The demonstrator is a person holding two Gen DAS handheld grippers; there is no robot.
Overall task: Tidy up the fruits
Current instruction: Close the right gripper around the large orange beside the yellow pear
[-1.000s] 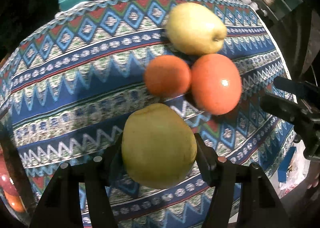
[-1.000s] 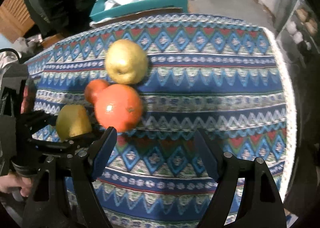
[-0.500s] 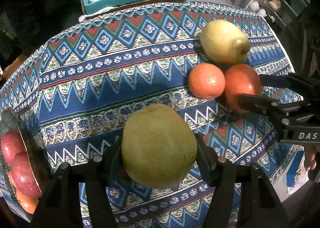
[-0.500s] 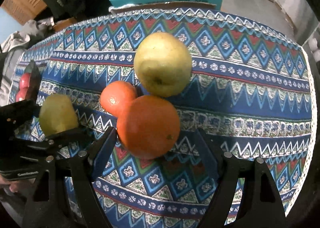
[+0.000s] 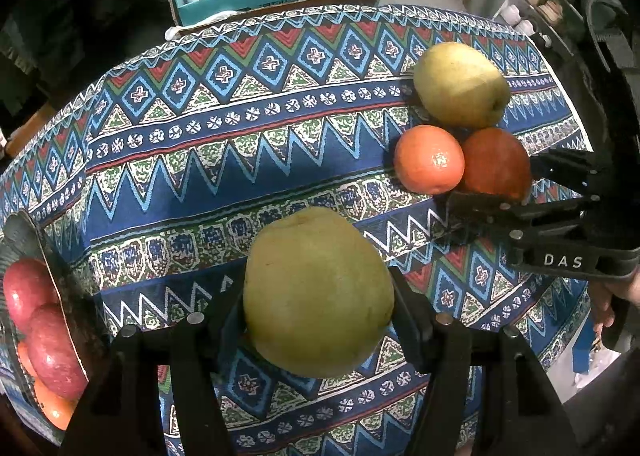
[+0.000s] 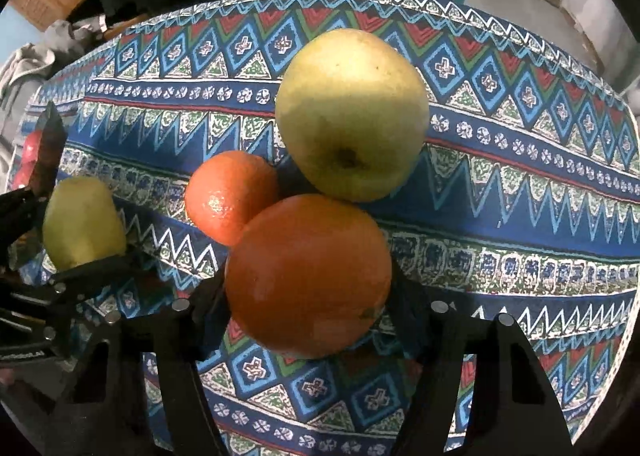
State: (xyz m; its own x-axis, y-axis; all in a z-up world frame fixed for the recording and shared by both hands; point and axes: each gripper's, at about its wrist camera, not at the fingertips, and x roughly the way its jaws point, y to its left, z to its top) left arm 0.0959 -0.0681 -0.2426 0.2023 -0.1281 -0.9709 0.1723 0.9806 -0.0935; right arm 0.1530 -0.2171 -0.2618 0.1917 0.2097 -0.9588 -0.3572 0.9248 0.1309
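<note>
Fruit lies across a patterned cloth (image 5: 224, 160): red apples (image 5: 40, 320) in a bowl (image 5: 24, 228) at the left edge, then a pear (image 5: 318, 292) clamped in the left gripper (image 5: 320, 320). Right of it, the right gripper (image 6: 310, 304) grips the big orange (image 6: 308, 276), touching a small orange (image 6: 230, 196) and a yellow apple (image 6: 352, 112).

Left black two-finger gripper (image 5: 320, 296) is clamping a yellow-green pear (image 5: 318, 292), jaws pressing its two sides and carrying it above the tabletop. Right black two-finger gripper (image 6: 308, 288) is reaching in from the right, jaws sitting on either side of a large round orange (image 6: 308, 276); firm contact cannot be confirmed.
</note>
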